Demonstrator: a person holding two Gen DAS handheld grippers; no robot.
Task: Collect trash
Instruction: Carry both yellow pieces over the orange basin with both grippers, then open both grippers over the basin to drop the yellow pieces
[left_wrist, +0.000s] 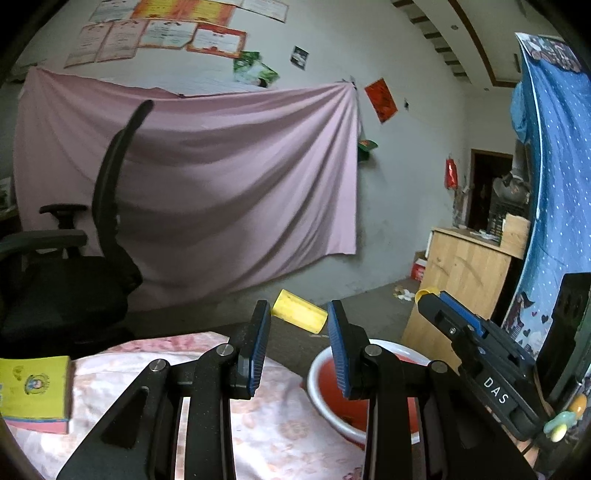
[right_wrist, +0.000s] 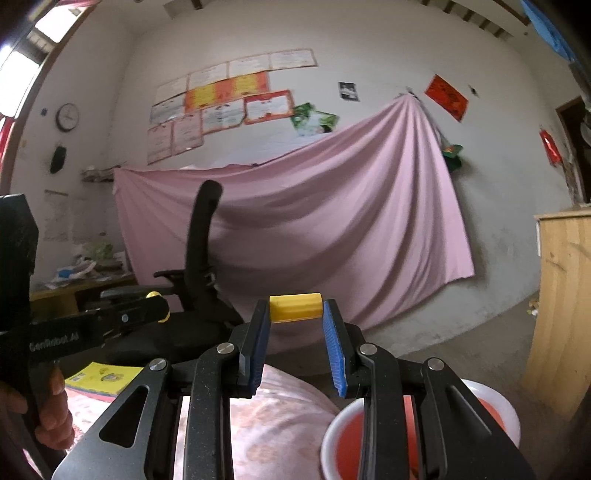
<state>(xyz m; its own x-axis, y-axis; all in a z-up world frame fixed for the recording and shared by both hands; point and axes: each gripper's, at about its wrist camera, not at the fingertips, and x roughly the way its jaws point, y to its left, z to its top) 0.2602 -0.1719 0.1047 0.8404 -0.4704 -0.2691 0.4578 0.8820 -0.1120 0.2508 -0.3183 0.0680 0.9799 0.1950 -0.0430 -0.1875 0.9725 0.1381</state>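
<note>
My left gripper (left_wrist: 298, 317) is shut on a yellow ribbed tube (left_wrist: 299, 316), held crosswise at the fingertips above the table. My right gripper (right_wrist: 295, 314) is shut on a like yellow ribbed tube (right_wrist: 295, 308), also at its fingertips; from the left wrist view it (left_wrist: 434, 297) reaches in from the right with a yellow piece at its tip. A red basin with a white rim (left_wrist: 325, 363) sits below and right of both grippers; it also shows in the right wrist view (right_wrist: 508, 408). The left gripper (right_wrist: 157, 306) shows at left there.
A floral pink cloth (left_wrist: 122, 373) covers the table. A yellow booklet (left_wrist: 35, 389) lies at left, also in the right wrist view (right_wrist: 101, 378). A black office chair (left_wrist: 74, 273) stands behind. A wooden cabinet (left_wrist: 469, 269) stands at right. A pink sheet (left_wrist: 221, 177) hangs on the wall.
</note>
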